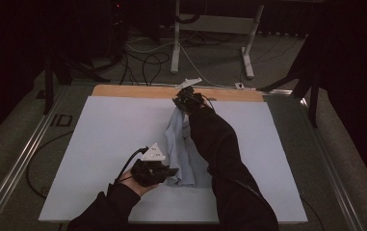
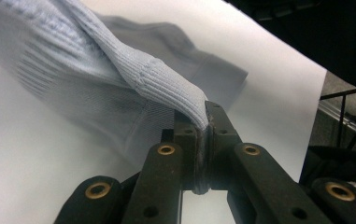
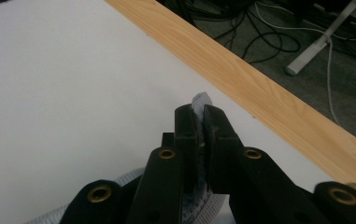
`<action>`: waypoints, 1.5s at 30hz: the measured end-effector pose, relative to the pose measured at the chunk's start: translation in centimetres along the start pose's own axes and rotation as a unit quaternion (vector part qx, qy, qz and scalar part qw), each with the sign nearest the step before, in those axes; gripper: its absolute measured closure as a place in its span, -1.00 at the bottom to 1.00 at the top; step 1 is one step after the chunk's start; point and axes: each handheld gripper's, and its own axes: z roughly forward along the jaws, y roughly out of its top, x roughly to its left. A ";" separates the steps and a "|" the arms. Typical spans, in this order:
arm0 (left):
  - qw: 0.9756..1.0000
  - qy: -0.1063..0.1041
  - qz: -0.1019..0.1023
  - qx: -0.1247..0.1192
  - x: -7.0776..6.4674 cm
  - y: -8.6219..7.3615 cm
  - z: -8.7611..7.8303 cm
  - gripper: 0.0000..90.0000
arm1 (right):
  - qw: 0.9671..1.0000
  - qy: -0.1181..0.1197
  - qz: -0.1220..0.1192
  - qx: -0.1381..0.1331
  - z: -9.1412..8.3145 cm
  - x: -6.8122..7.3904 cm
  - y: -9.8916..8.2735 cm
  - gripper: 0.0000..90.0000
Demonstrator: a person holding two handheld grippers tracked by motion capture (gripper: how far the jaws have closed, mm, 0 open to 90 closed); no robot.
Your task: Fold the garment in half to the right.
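Note:
A pale blue ribbed knit garment stretches in a loose band across the white sheet, from near the front to the far side. My left gripper is shut on its near end; in the left gripper view the ribbed cuff runs straight into the closed jaws of my left gripper. My right gripper holds the far end near the wooden strip, with a small tip of cloth poking out above the shut jaws of my right gripper. A dark sleeve covers part of the garment.
The white sheet lies on a table with a wooden edge along the far side. Beyond it are floor cables and white table legs. Metal rails run along the left.

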 end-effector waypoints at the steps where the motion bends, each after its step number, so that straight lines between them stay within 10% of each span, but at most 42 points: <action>1: 1.000 0.000 0.002 0.000 -0.1 0.2 0.2 0.92 | 1.000 0.000 0.002 0.001 -0.2 -0.3 -0.2 0.90; 45: 0.999 -0.028 0.019 0.038 -2.4 3.0 9.1 0.92 | 0.999 0.011 0.049 -0.003 -0.4 -5.6 -7.1 0.89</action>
